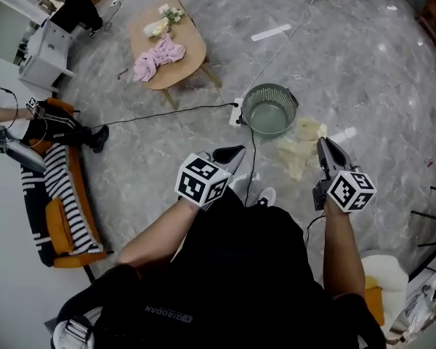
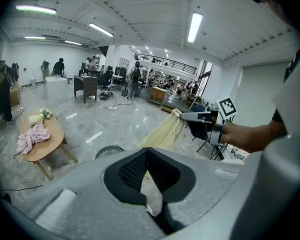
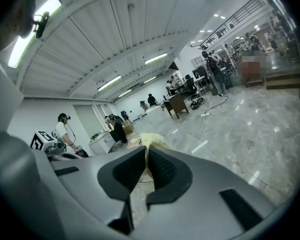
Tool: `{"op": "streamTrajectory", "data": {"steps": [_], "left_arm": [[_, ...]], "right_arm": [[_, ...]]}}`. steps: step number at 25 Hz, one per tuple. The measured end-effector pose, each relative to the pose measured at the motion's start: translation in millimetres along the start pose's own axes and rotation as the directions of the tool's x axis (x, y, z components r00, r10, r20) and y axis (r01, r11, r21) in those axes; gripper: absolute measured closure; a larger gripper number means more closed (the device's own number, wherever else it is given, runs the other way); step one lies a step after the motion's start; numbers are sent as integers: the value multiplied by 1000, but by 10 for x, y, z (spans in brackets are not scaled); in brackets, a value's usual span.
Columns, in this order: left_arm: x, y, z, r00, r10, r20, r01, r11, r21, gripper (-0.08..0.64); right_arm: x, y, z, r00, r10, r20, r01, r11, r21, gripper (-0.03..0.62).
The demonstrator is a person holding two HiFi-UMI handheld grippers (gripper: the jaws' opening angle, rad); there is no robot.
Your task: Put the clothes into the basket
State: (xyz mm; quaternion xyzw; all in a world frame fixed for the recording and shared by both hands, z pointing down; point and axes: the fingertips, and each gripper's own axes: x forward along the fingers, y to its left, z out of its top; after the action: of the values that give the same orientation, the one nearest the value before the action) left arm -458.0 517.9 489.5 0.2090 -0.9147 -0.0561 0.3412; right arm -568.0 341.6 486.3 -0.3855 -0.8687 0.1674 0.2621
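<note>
Nearest the head camera is the person's black top [image 1: 240, 267], with a bare forearm reaching forward on each side to a gripper. The right gripper [image 1: 325, 145] has its jaws clamped on a pale yellow cloth [image 1: 296, 155]. A bunch of the fabric pokes out past the tips, and the rest hangs down over the floor between the two grippers, just near of the basket [image 1: 267, 113]. The left gripper [image 1: 238, 151] has its jaws together at the tips. In the head view it stands apart from the cloth, to the cloth's left, and nothing shows clamped in it. The round wire basket sits on the floor ahead of both grippers and looks empty. A black cable [image 1: 167, 113] runs along the floor to a white power strip [image 1: 236, 113] touching the basket's left side. The floor [image 1: 363, 71] is glossy grey marble. Far left stands a low oval wooden table [image 1: 185, 38] with a crumpled pink garment [image 1: 158, 55] lying on it, well apart from the basket. At the left edge is an orange seat [image 1: 58, 227] draped with a black-and-white striped throw [image 1: 58, 184], and a person in dark clothes [image 1: 58, 129] sits at its far end. The gripper views show a large open hall with a ribbed white ceiling, long strip lights [image 2: 195, 26], desks and people standing far off.
</note>
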Motion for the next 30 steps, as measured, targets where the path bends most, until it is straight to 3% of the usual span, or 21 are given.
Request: {"op": "streamTrajectory", "data": {"steps": [5, 11, 23, 27, 30], "left_arm": [[27, 206, -22, 1000, -13, -25, 13, 1000, -19, 558], [137, 495, 153, 998, -61, -23, 62, 998, 15, 560], [-27, 1252, 291, 999, -45, -13, 45, 999, -14, 558], [-116, 1419, 287, 999, -36, -13, 36, 999, -37, 558], [-174, 1543, 289, 1000, -19, -19, 18, 999, -38, 558]], "right_arm": [[139, -55, 62, 999, -43, 17, 41, 997, 71, 561], [442, -49, 129, 995, -95, 23, 92, 991, 98, 561], [1503, 177, 613, 985, -122, 126, 108, 987, 116, 561], [1948, -88, 481, 978, -175, 111, 151, 969, 196, 561], [2255, -330, 173, 976, -214, 34, 201, 955, 219, 561]]}}
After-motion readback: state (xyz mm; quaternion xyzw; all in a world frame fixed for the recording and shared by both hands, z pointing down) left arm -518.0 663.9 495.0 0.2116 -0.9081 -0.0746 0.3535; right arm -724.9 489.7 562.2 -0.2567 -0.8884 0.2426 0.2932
